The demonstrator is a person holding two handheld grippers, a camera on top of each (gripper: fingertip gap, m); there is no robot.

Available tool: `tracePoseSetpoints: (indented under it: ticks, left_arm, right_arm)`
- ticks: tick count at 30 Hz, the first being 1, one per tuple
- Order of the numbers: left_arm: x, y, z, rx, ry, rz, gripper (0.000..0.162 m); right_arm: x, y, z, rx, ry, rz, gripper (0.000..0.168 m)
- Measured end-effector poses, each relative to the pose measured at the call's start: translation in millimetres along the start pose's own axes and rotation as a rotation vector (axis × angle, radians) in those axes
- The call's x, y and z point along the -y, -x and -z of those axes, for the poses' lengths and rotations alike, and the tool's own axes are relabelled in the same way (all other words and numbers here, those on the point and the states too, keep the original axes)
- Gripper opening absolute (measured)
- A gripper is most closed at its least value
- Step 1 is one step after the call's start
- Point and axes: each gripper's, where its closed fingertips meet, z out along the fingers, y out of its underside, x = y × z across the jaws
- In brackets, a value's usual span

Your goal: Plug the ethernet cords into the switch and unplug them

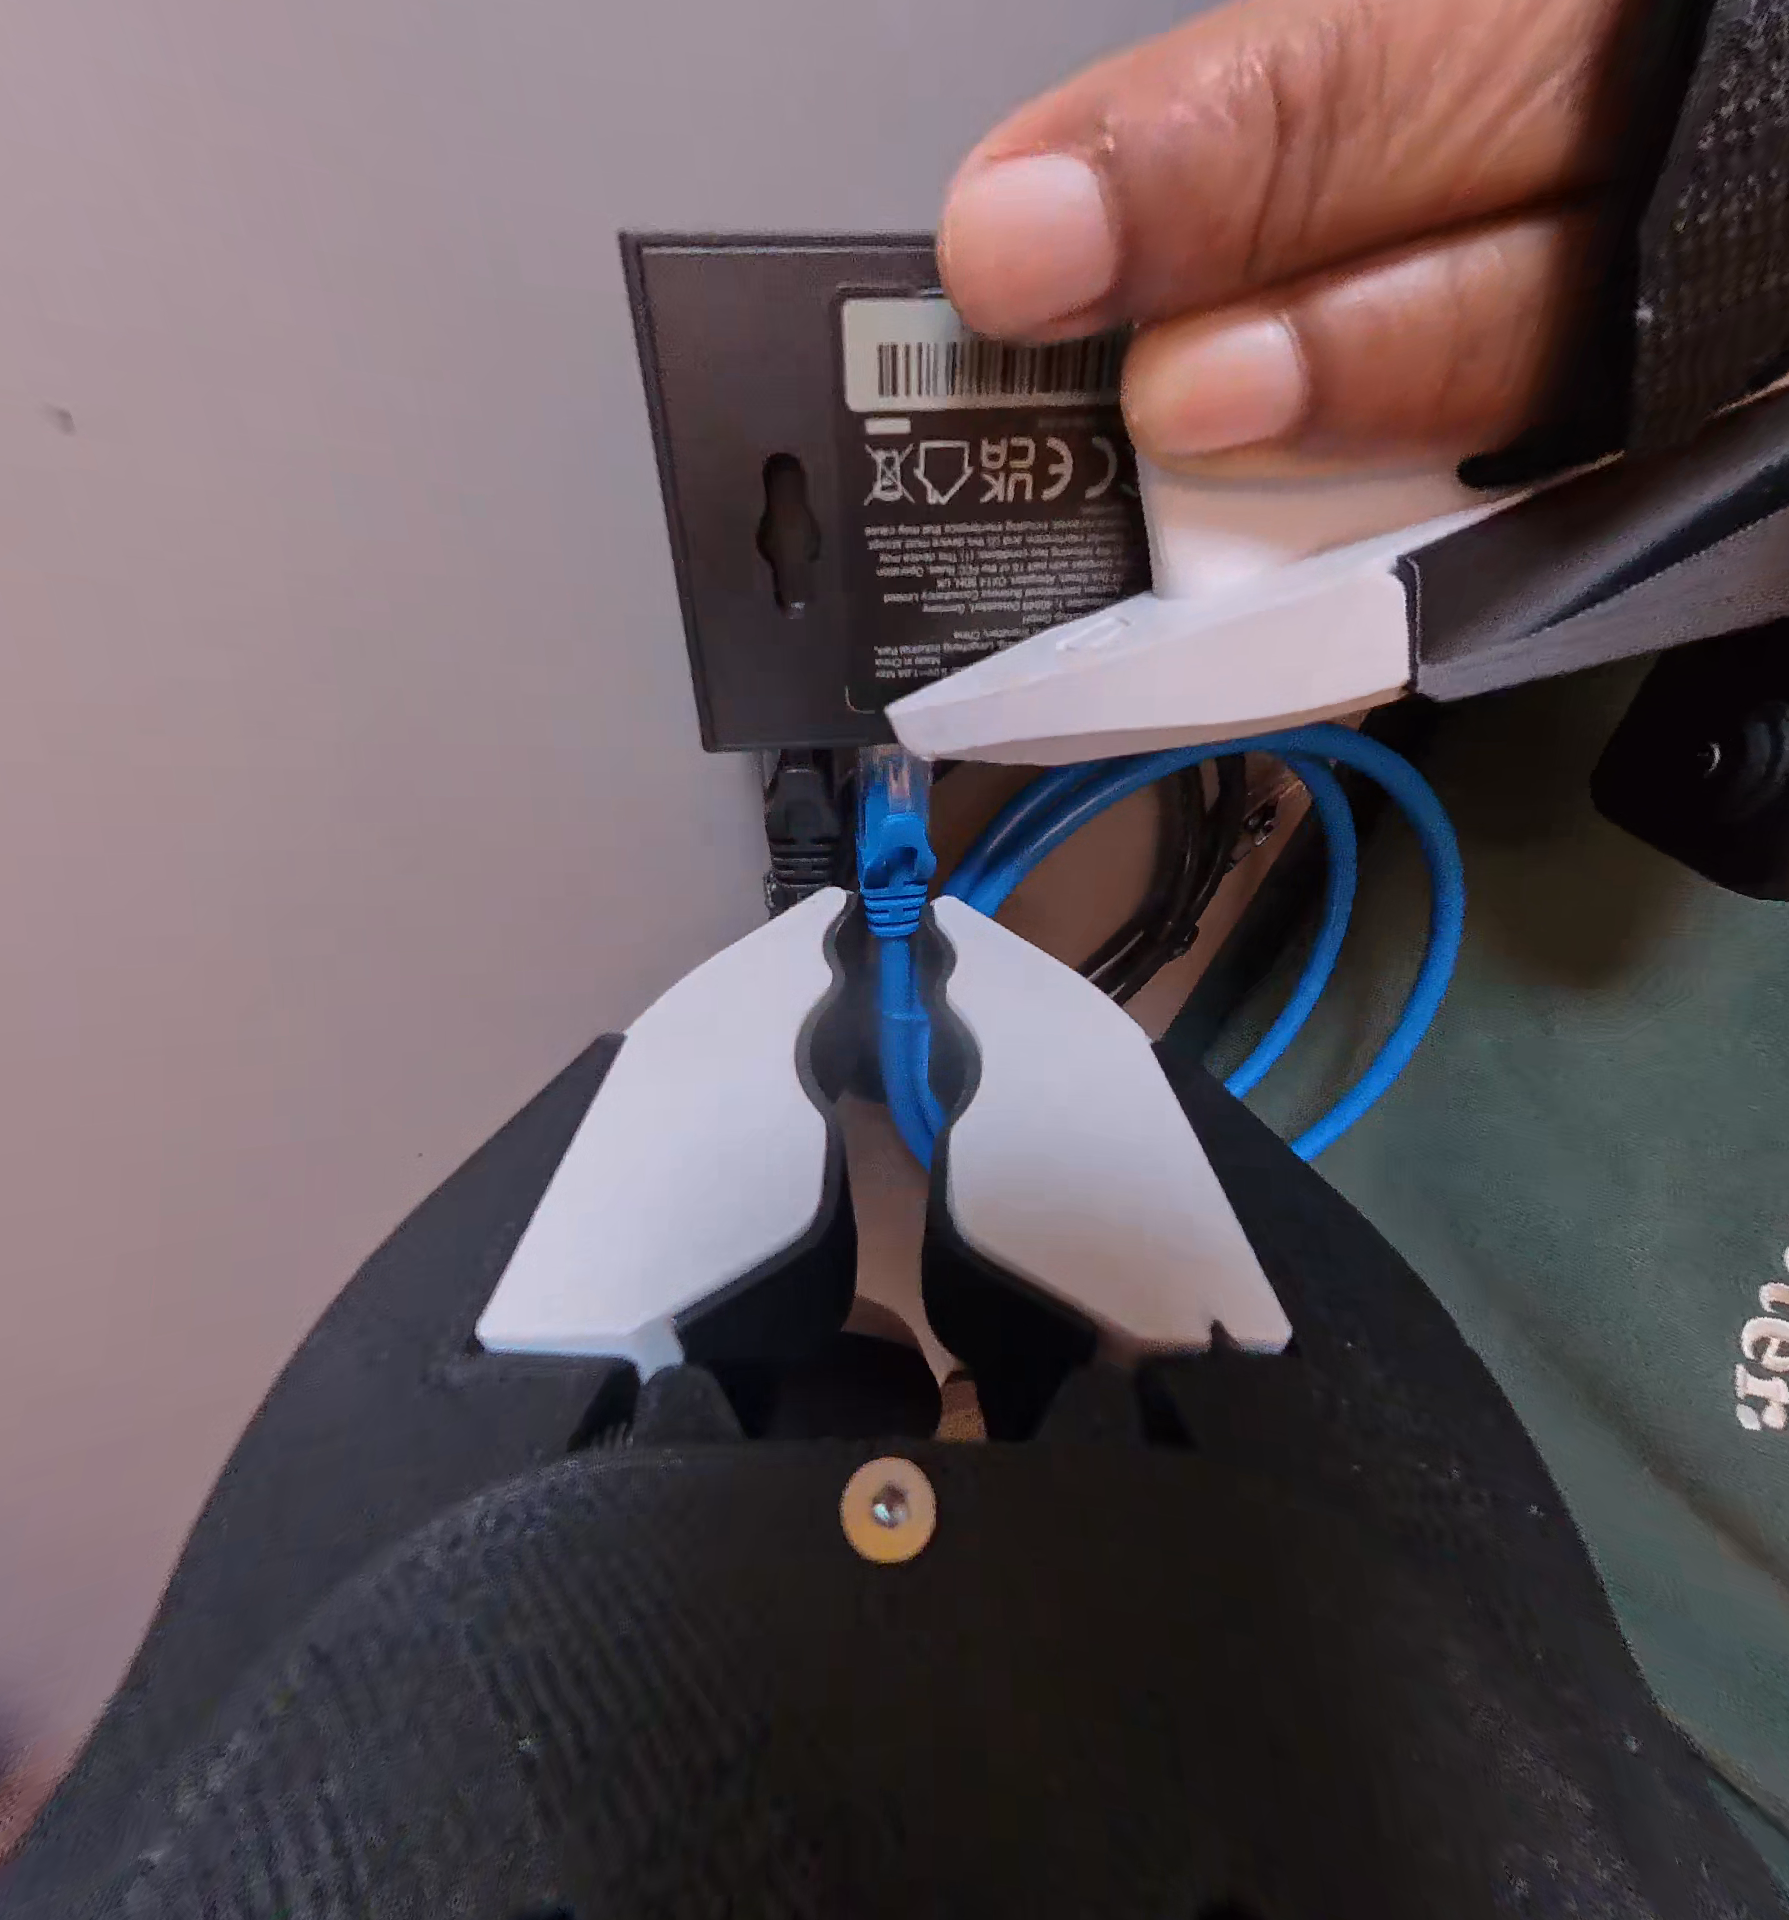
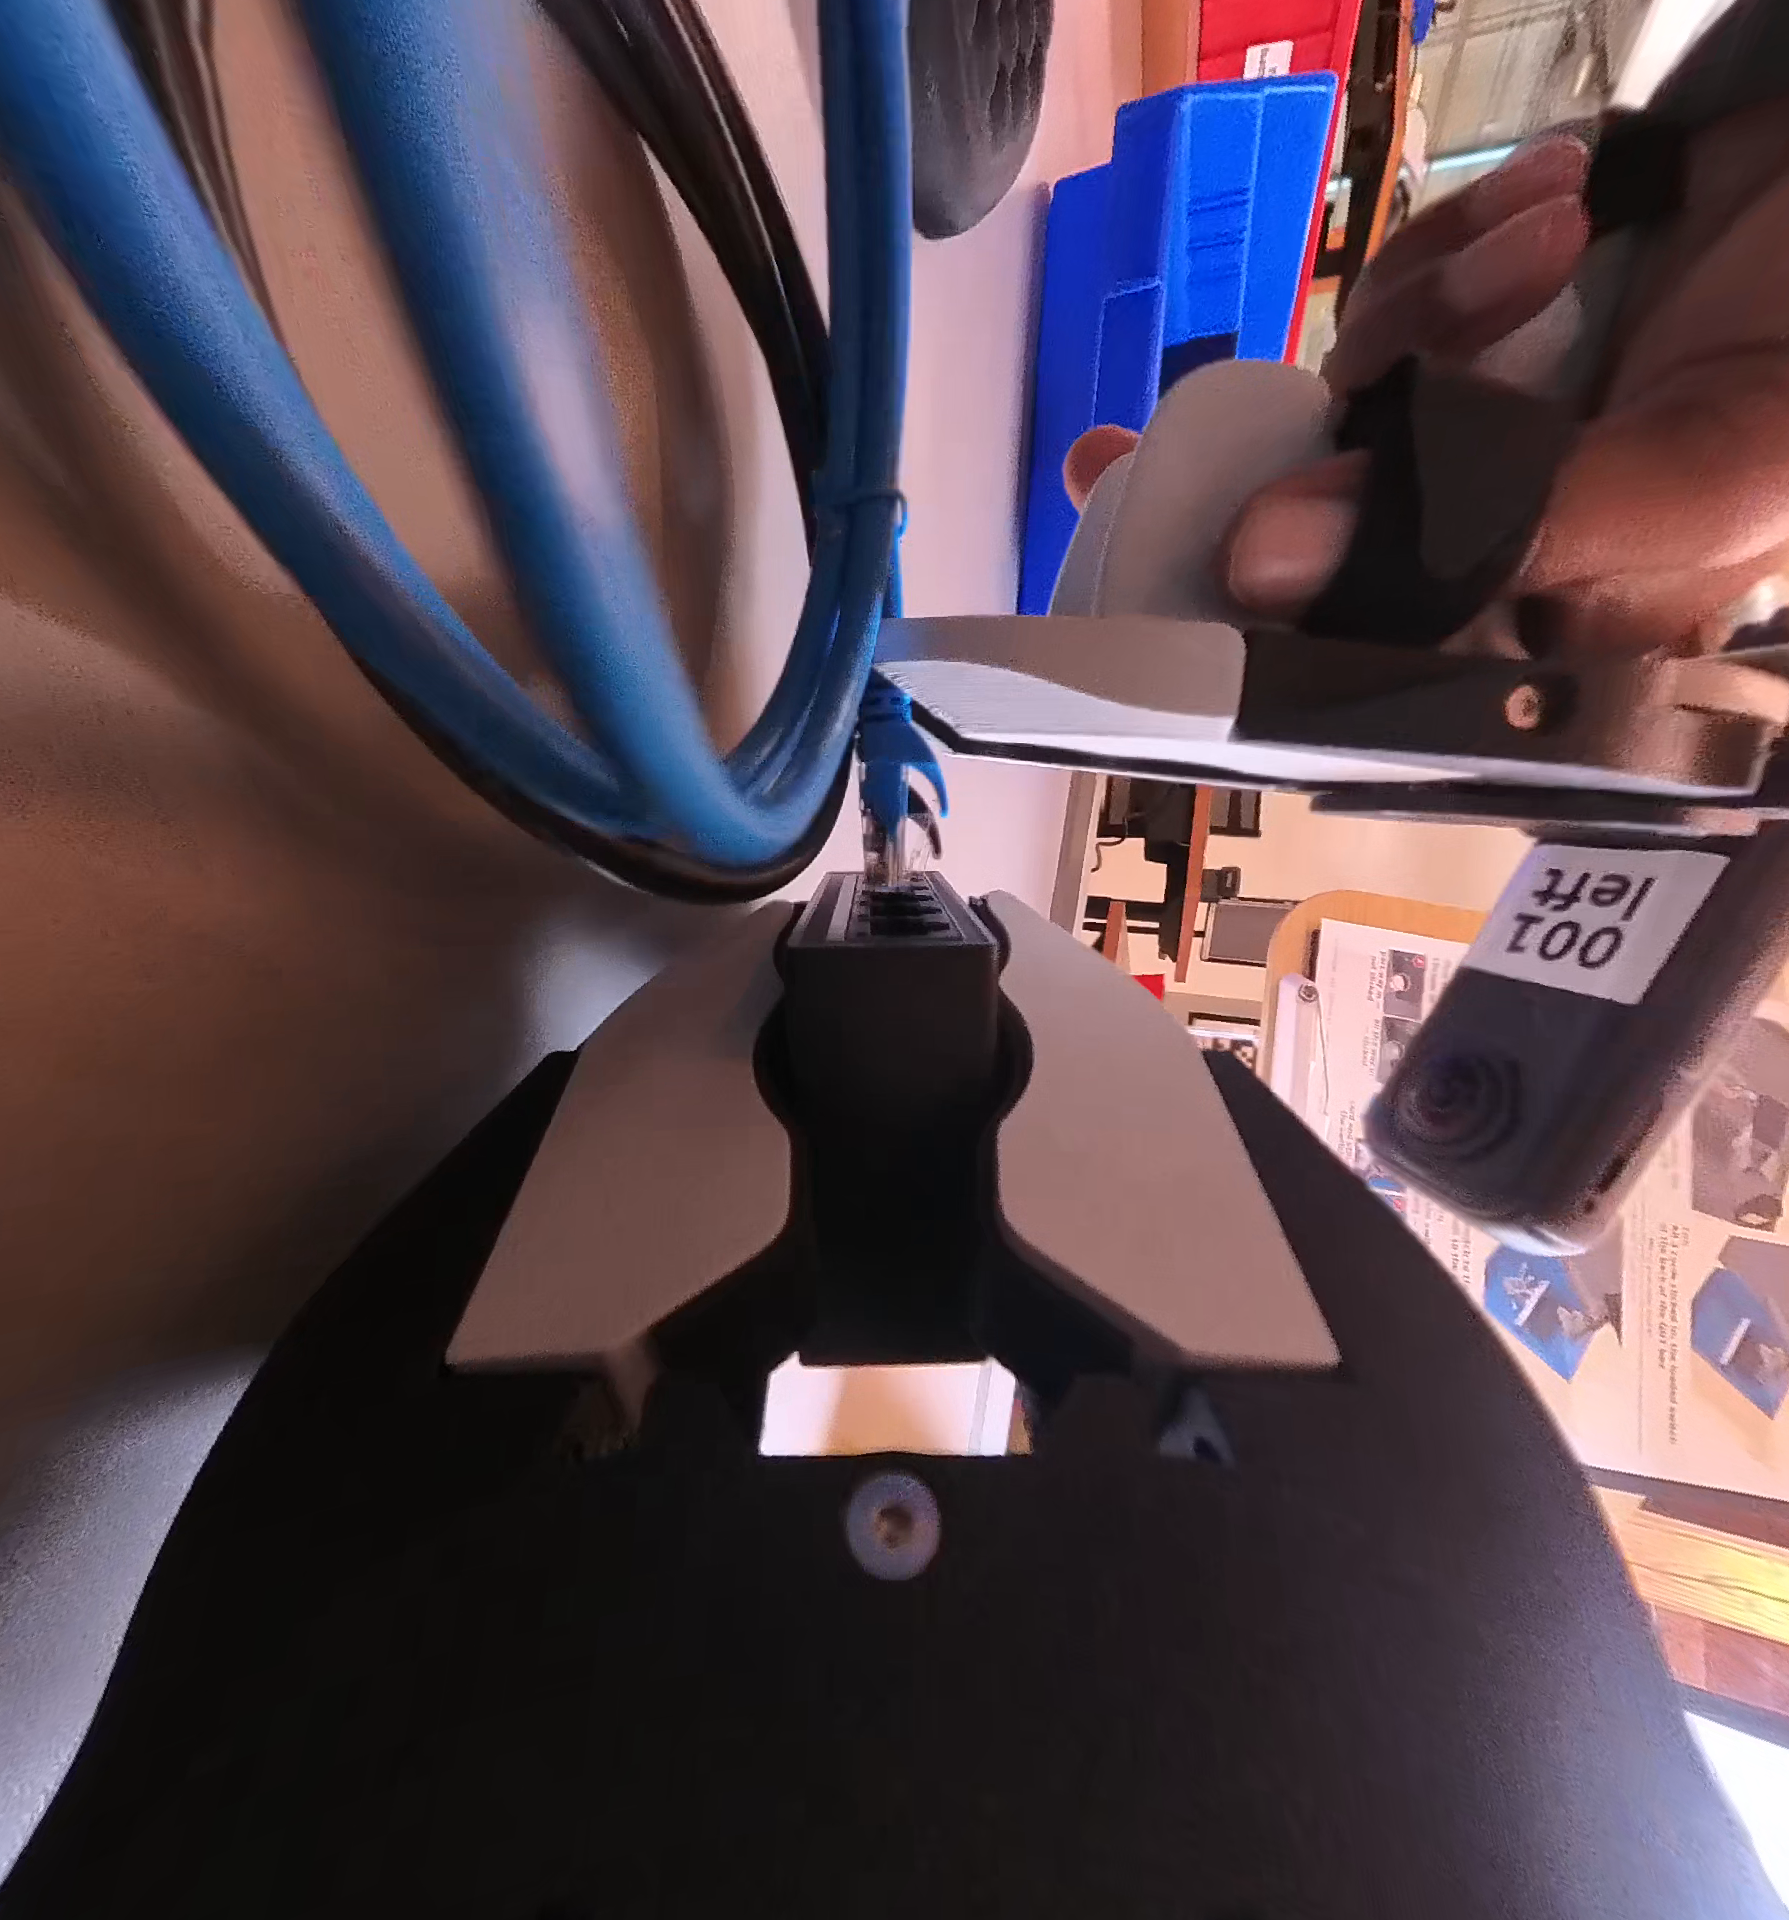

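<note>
we are looking at the blue ethernet cord [image 1: 895, 997], whose clear plug [image 1: 895, 774] is sitting right at the port edge of the black switch [image 1: 755, 499]; from the left wrist view we cannot tell whether it is fully seated, and in the right wrist view the plug [image 2: 895, 842] is meeting the row of ports at the switch's front face [image 2: 895, 920]. the left gripper [image 1: 890, 920] is pinching this cord just behind the plug's blue boot, its white fingers [image 1: 724, 1091] pressed in on the cable from both sides, and the cord is running back between them. just to the left of the blue plug, a black cord [image 1: 802, 821] is already sitting in the neighbouring port.

the right gripper [image 2: 890, 935] is clamping the switch body itself, with the black box lying lengthwise between its grey-white fingers [image 2: 641, 1132] and the ports facing away from the camera. in the left wrist view this same gripper is coming in from the right, one white finger [image 1: 1160, 675] lying across the labelled underside of the switch, with a person's hand [image 1: 1285, 239] above it (two fingertips are resting near the barcode sticker).

beyond the left gripper's right finger, the rest of the blue cord is hanging in loops [image 1: 1389, 914], with black cable coils [image 1: 1181, 862] behind them. farther right we are seeing a green garment [image 1: 1492, 1299]. behind the switch is a plain pale wall [image 1: 298, 520].
</note>
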Motion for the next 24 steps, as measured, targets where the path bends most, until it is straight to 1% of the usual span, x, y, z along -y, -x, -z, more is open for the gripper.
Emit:
tracePoseSetpoints:
  ticks: [3, 5, 9, 13, 18, 20, 24]
  left_arm:
    - [0.6, -0.9, -1.1, -0.045, 0.013, 0.039, 0.009]
    - [4.1, -0.7, 2.6, -0.061, -0.027, 0.040, 0.009]
    - [6.3, -7.3, 12.2, -0.159, -0.157, 0.013, 0.009]
    - [10.5, -3.1, 23.1, -0.185, -0.324, 0.017, 0.009]
    - [11.7, -2.4, 28.1, -0.200, -0.492, 0.007, 0.009]
    - [13.6, -1.1, 30.8, -0.236, -0.571, 0.026, 0.009]
    - [19.1, -0.2, 31.6, -0.245, -0.706, 0.037, 0.009]
  right_arm:
    - [-0.1, 1.2, 0.0, 0.002, -0.004, -0.001, 0.029]
    - [-2.1, -1.0, 1.3, -0.008, -0.001, -0.011, 0.029]
    - [-0.9, -4.4, 6.1, -0.007, -0.039, -0.044, 0.029]
    - [1.9, -0.5, 5.8, 0.005, -0.056, -0.040, 0.029]
    - [-0.3, -4.6, 5.4, 0.004, -0.062, -0.128, 0.030]
    - [-3.4, -8.2, 5.1, 0.001, -0.058, -0.179, 0.030]
    - [-9.4, -12.1, 5.4, -0.004, -0.044, -0.249, 0.029]
